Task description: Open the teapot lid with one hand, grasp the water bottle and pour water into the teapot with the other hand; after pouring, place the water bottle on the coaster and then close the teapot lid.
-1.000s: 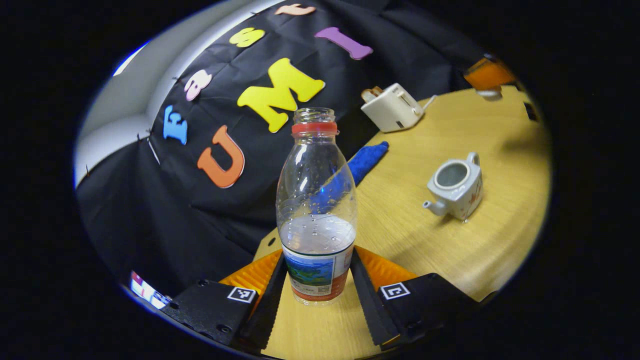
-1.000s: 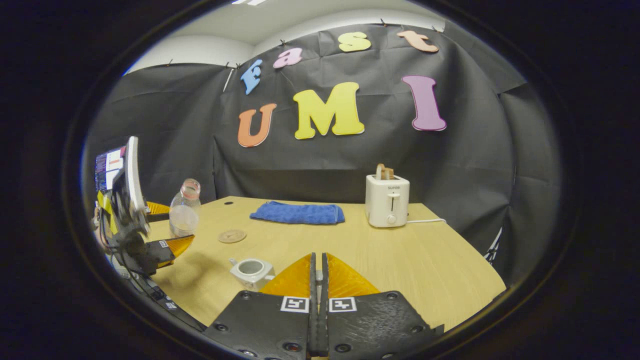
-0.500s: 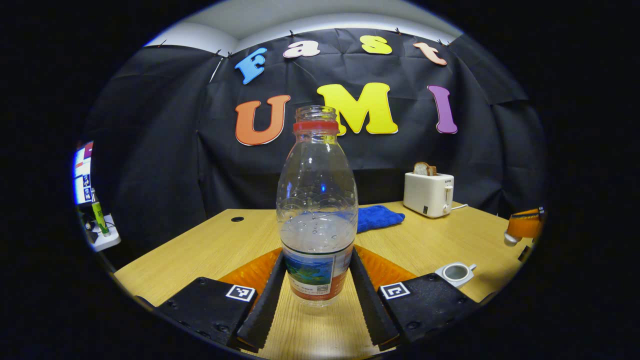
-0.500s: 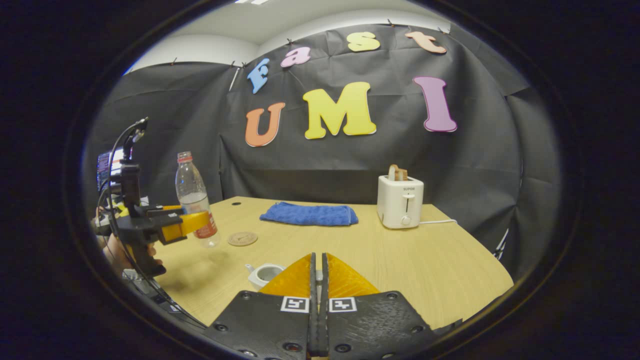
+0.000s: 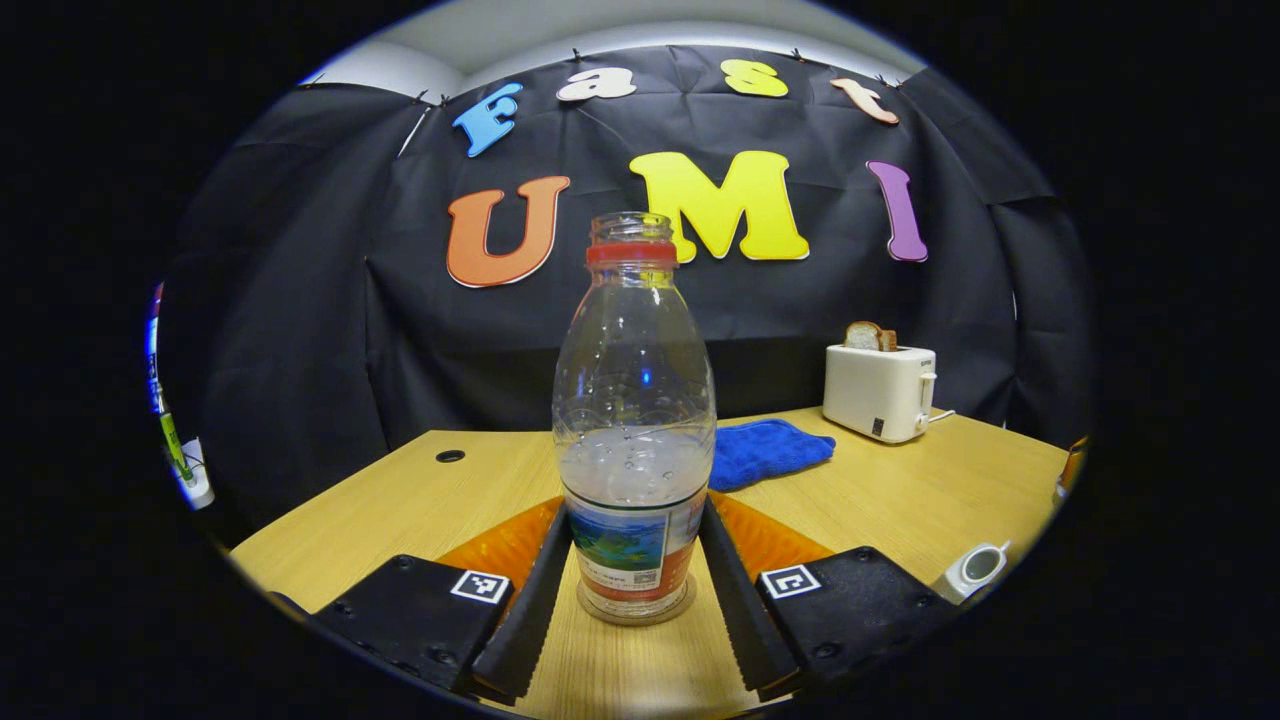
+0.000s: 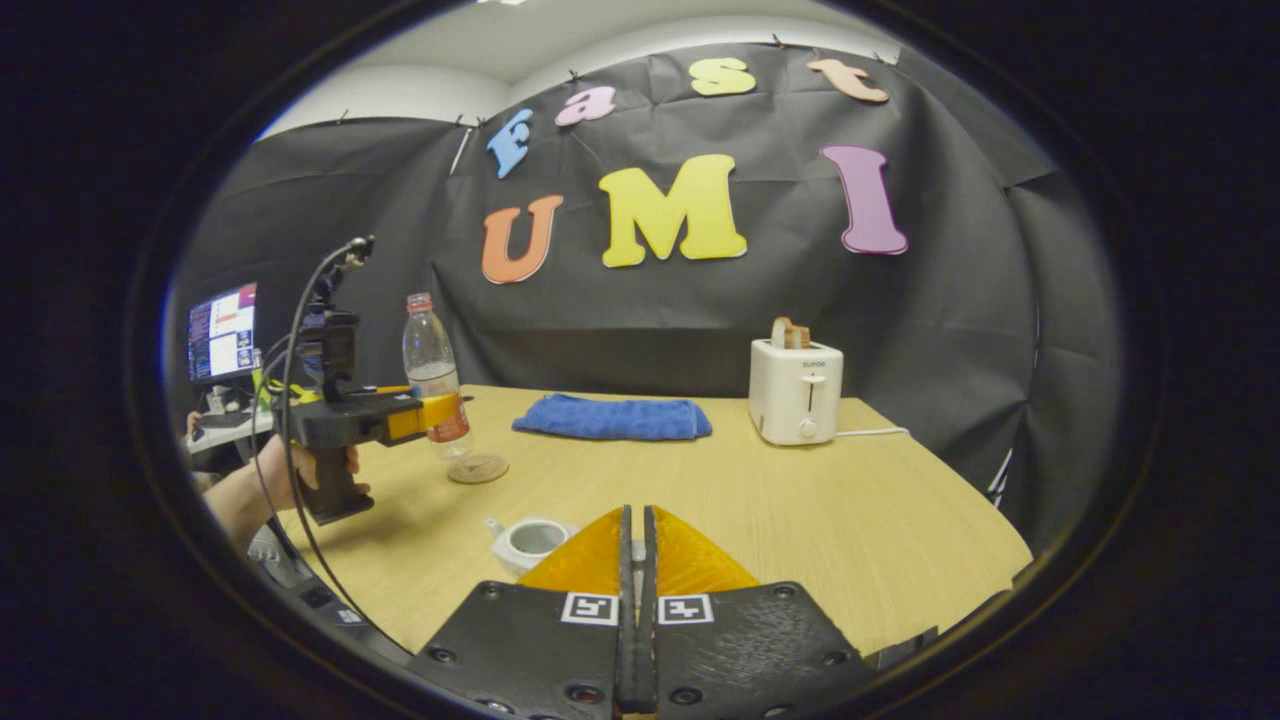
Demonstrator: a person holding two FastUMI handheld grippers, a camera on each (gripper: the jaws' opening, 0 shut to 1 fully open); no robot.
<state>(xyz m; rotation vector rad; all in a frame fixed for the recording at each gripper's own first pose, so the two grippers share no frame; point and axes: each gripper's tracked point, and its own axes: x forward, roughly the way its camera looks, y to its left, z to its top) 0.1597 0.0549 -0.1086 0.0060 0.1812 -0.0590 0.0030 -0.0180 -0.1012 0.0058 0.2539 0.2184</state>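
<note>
while left gripper [image 5: 632, 590] clamps upright water bottle [image 5: 634, 420], teapot [image 6: 528, 541] lidless

Water bottle [image 6: 433, 375]: left of frame, upright above the coaster [image 6: 478, 468].
Teapot [image 6: 532, 541]: lower centre, before the coaster.
Cloth [image 6: 612, 418]: centre, behind the teapot.
Toaster [image 6: 796, 390]: right of the cloth.

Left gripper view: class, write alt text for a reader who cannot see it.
A hand-held gripper grips an uncapped, part-filled water bottle upright over a wooden table. Behind lie a blue cloth and a toaster; a lidless teapot sits far right.
</note>
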